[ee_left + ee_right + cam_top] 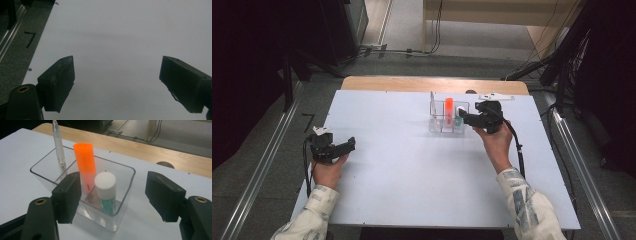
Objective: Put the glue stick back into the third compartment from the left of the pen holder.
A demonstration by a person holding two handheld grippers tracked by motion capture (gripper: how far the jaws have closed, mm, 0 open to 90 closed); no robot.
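A clear holder [82,192] with three compartments stands at the far side of the white table [412,170] and serves as the landmark. A white pen [59,147] leans upright in the compartment farthest from the right gripper [113,195], an orange highlighter [85,161] stands in the middle one, and a white-capped glue stick [106,191] stands in the nearest one. The upright storage keeps each item's top free for a grasp from above or from the side. The right gripper sits just beside the holder; its jaws stand apart, one on either side of the glue stick's compartment, without touching the stick, which suggests a release just made there. The left gripper [343,147] rests well away from the holder, near the table's left edge, jaws wide with nothing between them, apparently parked clear of the work.
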